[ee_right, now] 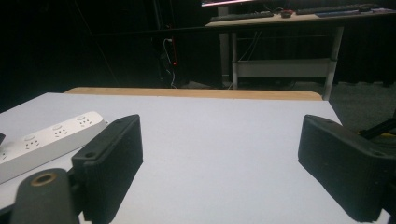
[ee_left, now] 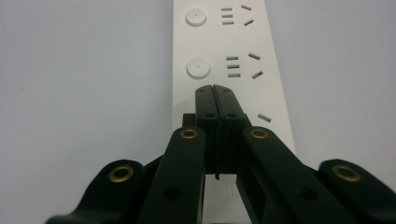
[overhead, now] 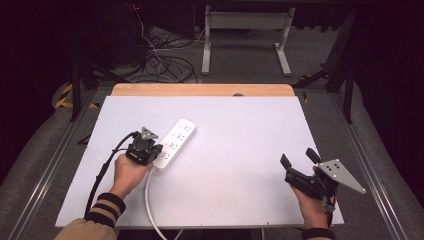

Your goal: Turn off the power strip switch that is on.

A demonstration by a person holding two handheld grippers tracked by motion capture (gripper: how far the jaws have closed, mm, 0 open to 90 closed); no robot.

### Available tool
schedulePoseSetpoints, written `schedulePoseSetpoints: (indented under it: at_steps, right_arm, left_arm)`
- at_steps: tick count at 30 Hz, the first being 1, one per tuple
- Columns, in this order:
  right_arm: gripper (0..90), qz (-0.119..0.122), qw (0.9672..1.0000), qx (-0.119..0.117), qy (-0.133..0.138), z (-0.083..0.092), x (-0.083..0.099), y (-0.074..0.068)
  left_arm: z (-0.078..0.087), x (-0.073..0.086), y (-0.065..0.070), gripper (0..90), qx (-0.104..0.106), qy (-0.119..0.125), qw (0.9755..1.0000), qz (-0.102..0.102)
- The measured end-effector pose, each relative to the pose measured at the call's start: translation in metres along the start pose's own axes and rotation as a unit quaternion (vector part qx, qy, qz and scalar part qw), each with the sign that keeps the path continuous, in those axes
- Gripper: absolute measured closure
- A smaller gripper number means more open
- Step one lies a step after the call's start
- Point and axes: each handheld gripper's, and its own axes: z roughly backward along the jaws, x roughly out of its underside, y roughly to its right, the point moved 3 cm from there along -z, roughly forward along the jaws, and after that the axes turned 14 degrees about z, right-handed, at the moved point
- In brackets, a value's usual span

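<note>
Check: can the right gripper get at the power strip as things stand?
Probably yes. The right gripper is open, and only bare table lies between it and the power strip; the shut left gripper sits over its near end.

White power strip (overhead: 175,143) flat on table's left half, lying diagonally, sockets up, white cord trailing toward near edge.

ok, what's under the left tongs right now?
The white power strip lies under the shut left tongs, tips over its face near a round button. The strip's near end is covered by the tongs, so contact cannot be seen.
</note>
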Motion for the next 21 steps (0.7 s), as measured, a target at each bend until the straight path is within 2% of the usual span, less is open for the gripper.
schedulePoseSetpoints:
  at_steps: [4,9,13,16,17,20,21]
  right_arm:
    - [14.4,0.002,1.0,-0.002,-0.003,-0.0016,0.0011,-0.0016]
    - [14.4,0.002,1.0,-0.005,-0.004,-0.0035,0.0009,-0.0035]
    - [14.4,0.0,1.0,-0.005,-0.005,-0.0042,0.0005,-0.0031]
    - [14.4,0.002,1.0,-0.006,-0.004,-0.004,0.0004,-0.004]
    - [14.4,0.002,1.0,-0.006,-0.004,-0.0038,0.0004,-0.0044]
    - [14.4,0.003,1.0,-0.006,-0.005,-0.0036,0.0006,-0.0046]
    - [14.4,0.002,1.0,-0.005,-0.004,-0.0031,0.0006,-0.0043]
  left_arm:
    - [-0.0012,0.0009,-0.0047,89.9,-0.002,0.0,0.9999,0.012]
    - [-0.0012,0.0024,-0.0052,89.9,0.008,-0.006,0.9999,0.011]
    - [-0.0022,0.0034,-0.0043,90.0,0.001,-0.006,0.9999,0.013]
    - [-0.0029,0.0037,-0.0062,90.0,-0.015,-0.001,0.9997,0.017]
    - [-0.0027,0.0041,-0.0079,90.0,-0.007,0.0,0.9996,0.026]
    - [-0.0022,0.0053,-0.0077,90.0,-0.005,0.0,0.9997,0.025]
    - [-0.0019,0.0052,-0.0078,90.0,-0.009,0.0,0.9998,0.019]
